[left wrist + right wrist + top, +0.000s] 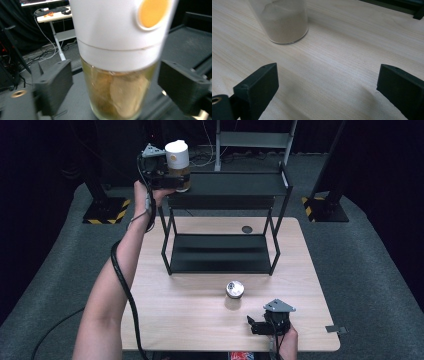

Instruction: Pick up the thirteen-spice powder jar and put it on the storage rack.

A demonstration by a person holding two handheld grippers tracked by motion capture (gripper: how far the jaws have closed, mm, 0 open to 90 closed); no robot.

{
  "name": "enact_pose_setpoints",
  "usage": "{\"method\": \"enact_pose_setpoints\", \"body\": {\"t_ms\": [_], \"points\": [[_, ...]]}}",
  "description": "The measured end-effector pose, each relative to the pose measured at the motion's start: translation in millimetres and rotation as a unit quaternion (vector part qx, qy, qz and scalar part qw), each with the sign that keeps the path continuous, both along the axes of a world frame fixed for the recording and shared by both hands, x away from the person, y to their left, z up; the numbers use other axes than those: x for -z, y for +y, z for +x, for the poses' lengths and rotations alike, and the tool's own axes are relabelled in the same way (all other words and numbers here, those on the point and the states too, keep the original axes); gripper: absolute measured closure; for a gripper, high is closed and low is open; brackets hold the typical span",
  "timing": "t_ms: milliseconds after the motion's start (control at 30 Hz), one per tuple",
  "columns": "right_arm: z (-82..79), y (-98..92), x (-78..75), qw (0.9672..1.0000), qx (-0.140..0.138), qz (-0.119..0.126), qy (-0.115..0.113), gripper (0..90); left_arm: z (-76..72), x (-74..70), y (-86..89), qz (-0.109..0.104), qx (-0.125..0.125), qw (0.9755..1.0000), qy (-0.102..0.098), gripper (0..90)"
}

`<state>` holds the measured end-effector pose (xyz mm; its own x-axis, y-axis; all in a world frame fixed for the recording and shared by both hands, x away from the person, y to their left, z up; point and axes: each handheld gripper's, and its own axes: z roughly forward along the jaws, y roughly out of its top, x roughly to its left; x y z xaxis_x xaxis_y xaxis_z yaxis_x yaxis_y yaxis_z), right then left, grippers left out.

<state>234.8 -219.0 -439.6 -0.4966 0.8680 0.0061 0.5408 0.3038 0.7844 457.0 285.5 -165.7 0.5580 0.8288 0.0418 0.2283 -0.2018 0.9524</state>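
Note:
A tall clear jar [178,162] with a white cap and pale yellowish pieces inside stands at the left end of the black rack's top shelf [235,185]. My left gripper [176,182] reaches around its lower part. In the left gripper view the jar [117,37] sits between the two pads with a narrow gap on each side, so this gripper [116,90] is open. Near the front of the table, a short glass jar [234,290] with a metal lid holds beige powder. My right gripper [256,325] rests just right of it, open, with the short jar [284,22] ahead of its jaws [327,87].
The two-tier black rack has a bare lower shelf [220,252] and stands on the far half of the wooden table [190,315]. A dark round hole [247,229] marks the table behind the rack. Black stands with striped feet [102,215] flank the table on grey carpet.

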Motion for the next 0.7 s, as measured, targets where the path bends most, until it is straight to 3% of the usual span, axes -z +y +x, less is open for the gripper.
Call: {"method": "enact_pose_setpoints", "body": {"t_ms": [200,333,400,433,500,533,567,667,700], "points": [[0.8,0.2,-0.5,1.0,0.0,0.0,0.003,3.0,-21.5,-16.2,1.6,0.079,0.015,0.9968,0.006,0.0],[1.3,0.1,-0.7,1.0,0.0,0.0,0.004,3.0,-33.7,-15.4,6.2,0.1,0.025,0.9947,0.01,0.0],[1.4,0.2,-0.7,1.0,0.0,-0.001,0.004,3.0,-41.1,-10.9,11.0,0.104,0.036,0.9939,0.011,0.0],[1.4,0.5,-0.9,1.0,0.001,-0.001,0.005,3.0,-47.2,-6.3,12.3,0.111,0.04,0.993,0.0,0.0],[1.5,0.6,-0.9,1.0,0.001,0.0,0.006,3.0,-57.9,-1.6,11.0,0.132,0.048,0.9901,0.001,0.0],[1.6,0.6,-1.1,1.0,0.0,-0.001,0.006,3.0,-63.7,2.5,9.6,0.139,0.048,0.9891,-0.005,0.0],[1.6,0.7,-1.0,1.0,0.0,-0.002,0.005,2.9,-74.4,9.1,5.9,0.156,0.042,0.9866,-0.021,0.0],[2.1,0.8,-1.3,1.0,-0.001,-0.003,0.006,2.9,-87.1,21.6,8.7,0.162,0.056,0.9849,-0.024,0.0],[2.1,0.8,-1.2,1.0,-0.001,-0.003,0.006,2.9,-91.2,26.3,7.9,0.171,0.058,0.9832,-0.023,0.0]]}}
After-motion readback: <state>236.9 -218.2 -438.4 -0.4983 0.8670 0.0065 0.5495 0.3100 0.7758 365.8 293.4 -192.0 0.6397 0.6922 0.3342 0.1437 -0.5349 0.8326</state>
